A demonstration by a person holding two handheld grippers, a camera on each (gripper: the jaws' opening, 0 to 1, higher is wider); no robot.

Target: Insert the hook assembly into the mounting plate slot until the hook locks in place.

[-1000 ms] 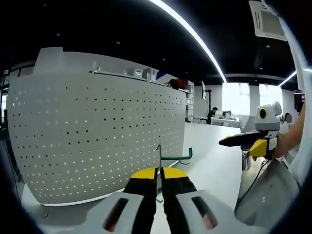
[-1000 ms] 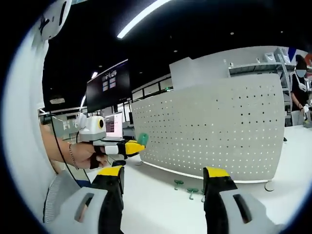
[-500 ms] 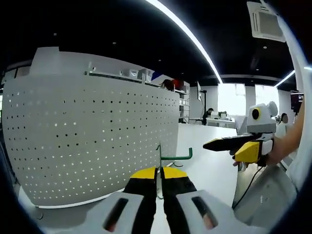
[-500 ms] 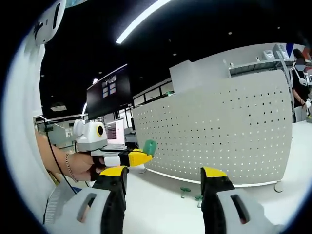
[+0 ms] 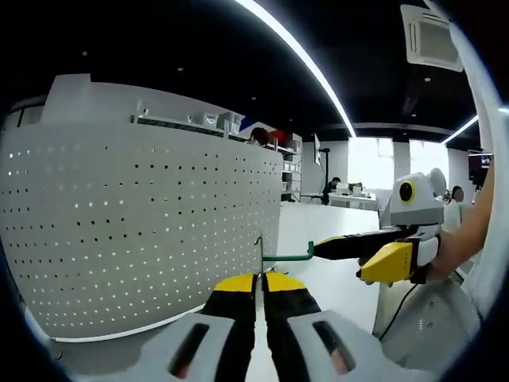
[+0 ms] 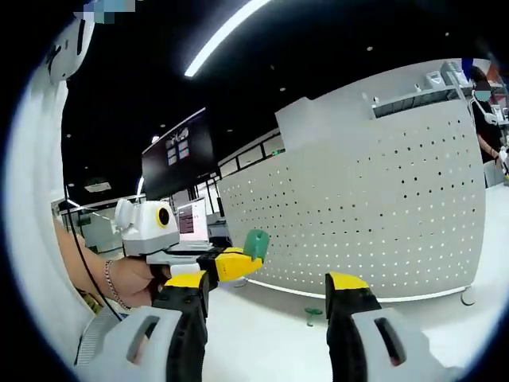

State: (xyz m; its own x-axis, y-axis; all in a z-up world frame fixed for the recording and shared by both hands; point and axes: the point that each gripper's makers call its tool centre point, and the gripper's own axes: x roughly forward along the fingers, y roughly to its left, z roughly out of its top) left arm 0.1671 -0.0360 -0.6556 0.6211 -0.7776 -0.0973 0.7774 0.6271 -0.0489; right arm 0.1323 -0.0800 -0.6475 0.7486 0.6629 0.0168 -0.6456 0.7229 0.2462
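White tabletop is carrying the upright perforated mounting plate, well ahead. Left gripper is clenching the green hook; right gripper is hanging released. Steering its prongs squarely into one hole row seems wise.

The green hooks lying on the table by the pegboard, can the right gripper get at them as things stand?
Probably yes: the right gripper is open and empty, and the green hooks lie in the open on the table ahead.
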